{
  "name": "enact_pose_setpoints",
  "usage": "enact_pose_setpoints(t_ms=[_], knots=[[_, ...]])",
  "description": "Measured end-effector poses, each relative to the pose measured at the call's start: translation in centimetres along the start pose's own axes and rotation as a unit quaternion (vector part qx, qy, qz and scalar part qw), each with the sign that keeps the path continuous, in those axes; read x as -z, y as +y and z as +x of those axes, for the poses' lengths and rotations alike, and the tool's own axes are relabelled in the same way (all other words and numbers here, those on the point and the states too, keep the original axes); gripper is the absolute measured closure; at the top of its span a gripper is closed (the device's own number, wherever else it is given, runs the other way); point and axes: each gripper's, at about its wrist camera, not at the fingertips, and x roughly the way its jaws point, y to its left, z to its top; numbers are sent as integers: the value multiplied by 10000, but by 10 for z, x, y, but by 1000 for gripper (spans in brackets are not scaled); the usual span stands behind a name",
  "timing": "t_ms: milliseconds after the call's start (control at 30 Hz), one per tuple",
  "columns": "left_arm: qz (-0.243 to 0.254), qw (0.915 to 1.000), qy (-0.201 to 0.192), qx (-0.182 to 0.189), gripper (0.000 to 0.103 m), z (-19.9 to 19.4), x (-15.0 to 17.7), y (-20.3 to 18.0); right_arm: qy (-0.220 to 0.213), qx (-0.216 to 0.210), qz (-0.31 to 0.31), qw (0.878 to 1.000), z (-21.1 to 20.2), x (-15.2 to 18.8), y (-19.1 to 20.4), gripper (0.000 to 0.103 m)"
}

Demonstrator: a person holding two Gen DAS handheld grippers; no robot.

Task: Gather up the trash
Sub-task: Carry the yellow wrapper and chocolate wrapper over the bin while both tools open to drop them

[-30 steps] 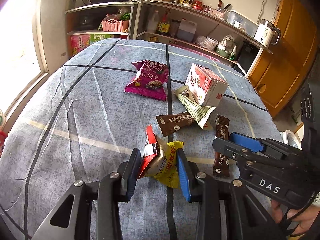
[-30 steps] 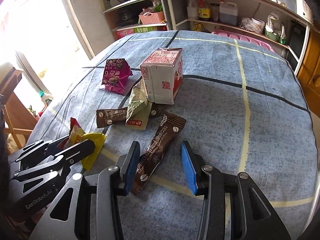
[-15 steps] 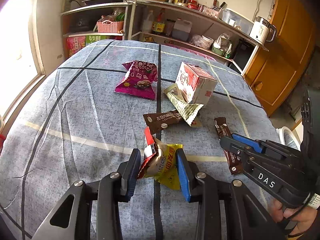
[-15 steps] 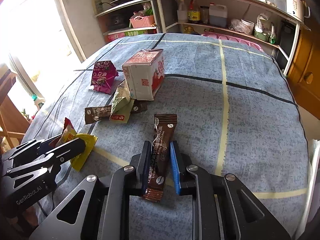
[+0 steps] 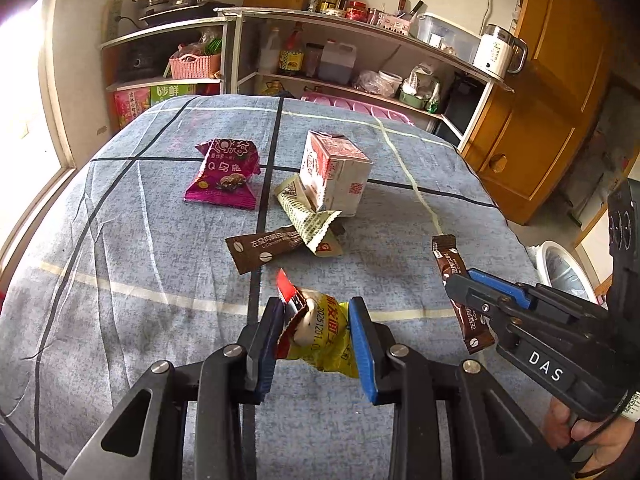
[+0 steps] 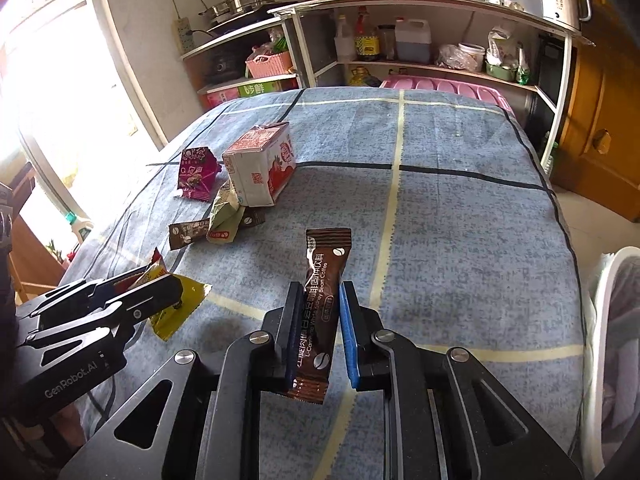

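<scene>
Item: trash collection, both tools loaded. Left gripper (image 5: 316,344), lower centre of its own view, jaws closing on a crumpled yellow and red foil snack wrapper (image 5: 320,336); the pads press its bunched middle and loose flaps hang out below. Right gripper (image 6: 318,334), lower centre of its view, clamped together on a slim brown coffee-stick sachet (image 6: 318,304), gripped across its width, the long end standing free above the jaws. Uncollected on the blue-grey checked tablecloth (image 5: 120,240), mid-frame: magenta snack bag (image 5: 222,176), red and white milk carton (image 5: 334,176), pale green torn wrapper (image 5: 308,216), second brown sachet (image 5: 260,246). White bin (image 6: 612,320) at the right edge of the right view. Risks, judged: slick foil may slide out during a fast swing; the sachet may pivot; springy wrapper may pop free; either may miss the bin rim.
</scene>
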Motion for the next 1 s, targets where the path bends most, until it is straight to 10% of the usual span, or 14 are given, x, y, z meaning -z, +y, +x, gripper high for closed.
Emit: enact_pose_setpoints(t_ms=[1000], knots=[[1134,9882,-203,1010,69,-16,-8,-159,-807,615,826,9914,-123,35,-123,84]])
